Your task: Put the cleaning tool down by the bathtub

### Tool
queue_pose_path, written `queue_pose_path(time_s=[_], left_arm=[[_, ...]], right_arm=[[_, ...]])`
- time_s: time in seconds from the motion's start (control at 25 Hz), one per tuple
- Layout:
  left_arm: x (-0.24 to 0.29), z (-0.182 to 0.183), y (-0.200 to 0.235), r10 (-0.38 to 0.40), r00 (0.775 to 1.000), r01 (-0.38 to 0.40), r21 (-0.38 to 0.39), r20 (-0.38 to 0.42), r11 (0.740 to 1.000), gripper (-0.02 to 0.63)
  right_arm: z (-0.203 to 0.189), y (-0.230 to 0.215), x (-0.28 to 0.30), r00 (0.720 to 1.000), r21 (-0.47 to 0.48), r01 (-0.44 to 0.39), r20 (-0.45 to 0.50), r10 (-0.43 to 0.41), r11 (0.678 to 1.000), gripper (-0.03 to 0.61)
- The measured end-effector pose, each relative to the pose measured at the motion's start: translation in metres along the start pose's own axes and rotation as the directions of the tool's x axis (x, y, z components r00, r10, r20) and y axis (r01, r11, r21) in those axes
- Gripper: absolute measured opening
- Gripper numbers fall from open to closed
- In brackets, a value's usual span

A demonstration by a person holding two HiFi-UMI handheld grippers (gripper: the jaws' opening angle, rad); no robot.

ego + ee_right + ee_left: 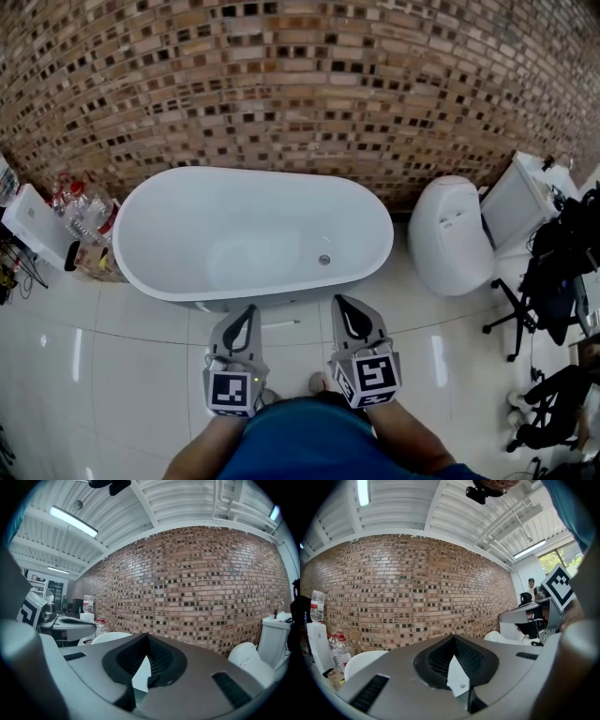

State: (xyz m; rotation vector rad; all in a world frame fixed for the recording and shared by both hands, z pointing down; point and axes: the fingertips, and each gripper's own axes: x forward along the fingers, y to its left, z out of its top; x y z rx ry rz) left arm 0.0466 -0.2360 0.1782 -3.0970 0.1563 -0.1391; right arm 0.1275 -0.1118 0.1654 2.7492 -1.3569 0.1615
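Note:
The white oval bathtub [253,234] stands against the brick wall, empty, with its drain [324,260] at the right. Both grippers hover side by side over the floor tiles just in front of it. My left gripper [249,309] is shut with nothing between its jaws. My right gripper [339,300] is also shut and empty. A thin pale stick-like thing [281,323] lies on the floor between the two grippers, close to the tub's front; I cannot tell what it is. In the gripper views, the left gripper [453,637] and the right gripper [147,634] point toward the wall over the tub [110,637].
A white toilet [455,234] stands right of the tub, with a white cabinet [520,202] and a black office chair [544,281] further right. Several plastic bottles [84,211] and a white box [37,225] crowd the tub's left end. The person's legs fill the bottom edge.

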Motion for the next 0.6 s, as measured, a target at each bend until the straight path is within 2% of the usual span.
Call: queue_pose_path(time_s=[0.6], left_arm=[[0.017, -0.006, -0.011, -0.067, 0.998, 0.067, 0.035, -0.004, 0.997, 0.003]], right_arm=[[-0.012, -0.017, -0.003, 0.999, 0.026, 0.037, -0.022, -0.037, 0.999, 0.014]])
